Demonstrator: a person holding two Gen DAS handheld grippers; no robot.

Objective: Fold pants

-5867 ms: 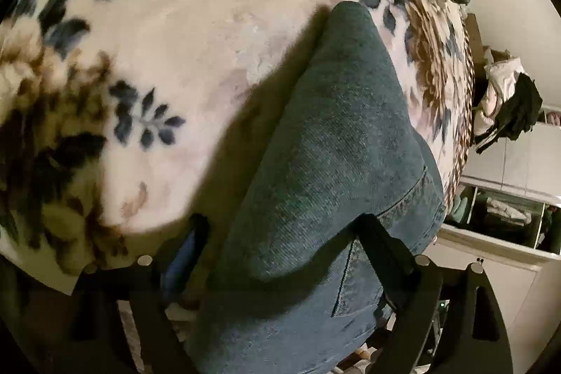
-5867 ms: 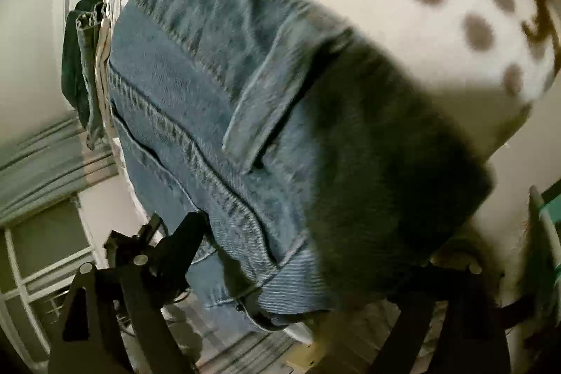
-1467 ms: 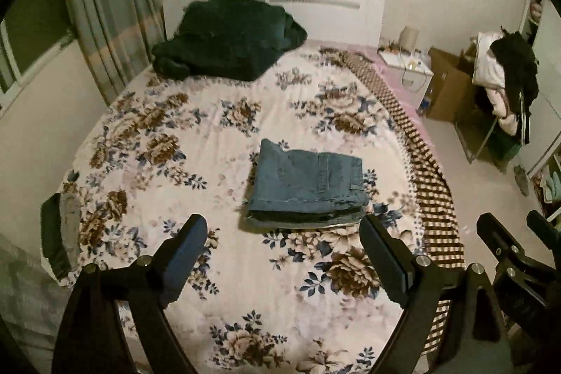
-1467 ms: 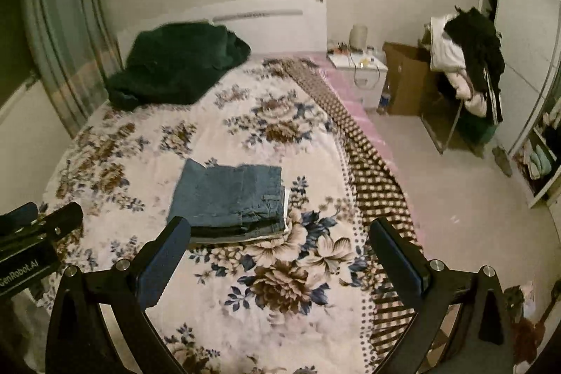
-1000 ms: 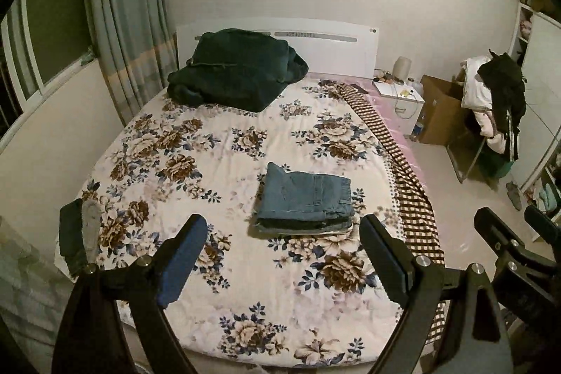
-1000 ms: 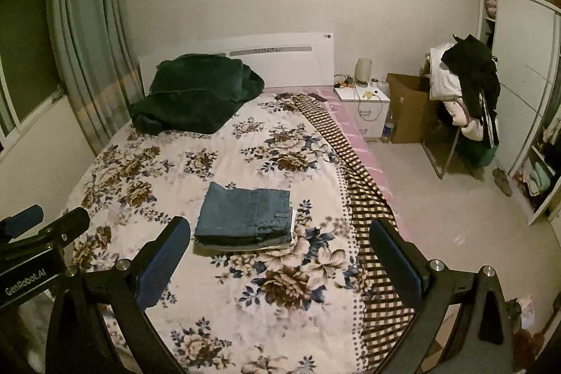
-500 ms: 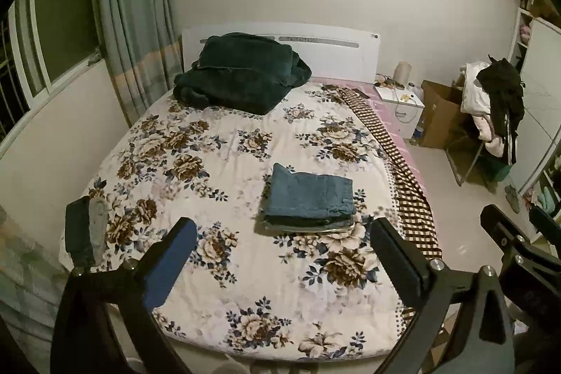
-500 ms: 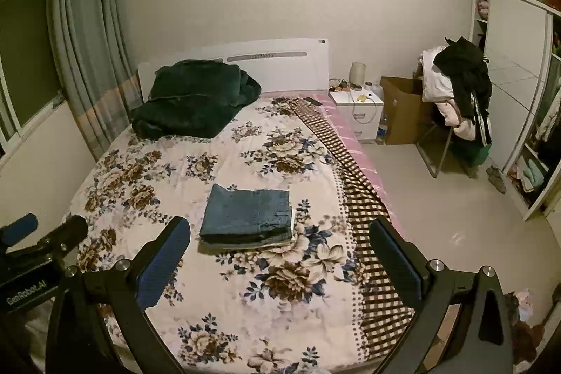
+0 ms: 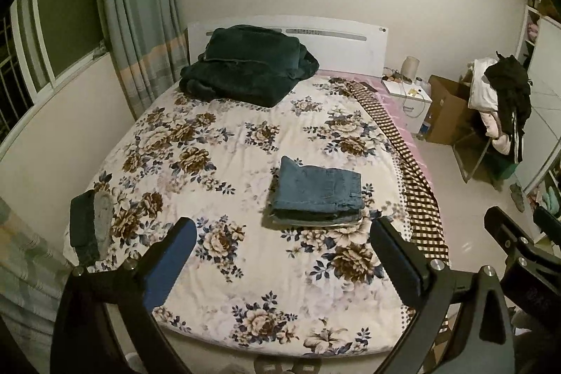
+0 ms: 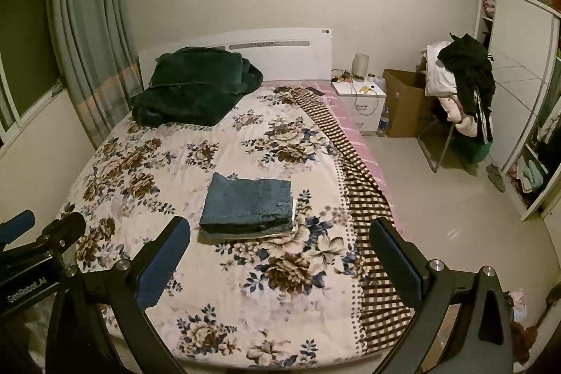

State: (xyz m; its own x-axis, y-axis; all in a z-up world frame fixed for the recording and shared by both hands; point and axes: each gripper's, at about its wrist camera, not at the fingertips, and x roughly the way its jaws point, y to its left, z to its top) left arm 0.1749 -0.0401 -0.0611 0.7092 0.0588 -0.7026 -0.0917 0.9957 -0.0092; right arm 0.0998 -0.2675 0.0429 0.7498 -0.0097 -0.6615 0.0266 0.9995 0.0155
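The blue jeans [image 9: 317, 190] lie folded in a neat rectangular stack on the floral bedspread [image 9: 224, 163], right of the bed's middle; they also show in the right wrist view [image 10: 247, 205]. My left gripper [image 9: 280, 251] is open and empty, held back from the foot of the bed. My right gripper [image 10: 280, 255] is open and empty too, level with the left one. The right gripper's body shows at the right edge of the left wrist view [image 9: 519, 247]. The left gripper's body shows at the left edge of the right wrist view [image 10: 35, 247].
A dark green blanket [image 9: 245, 69] is piled at the white headboard [image 9: 336, 41]. A dark folded item [image 9: 87, 226] lies at the bed's left front corner. A nightstand [image 10: 359, 109], a cardboard box [image 10: 403, 100] and a clothes-laden chair [image 10: 459, 86] stand right of the bed. Curtains [image 9: 140, 23] hang left.
Both grippers let go of the jeans and pulled far back from the bed. Over the last second the view has kept widening and rising slightly; the folded jeans have not moved.
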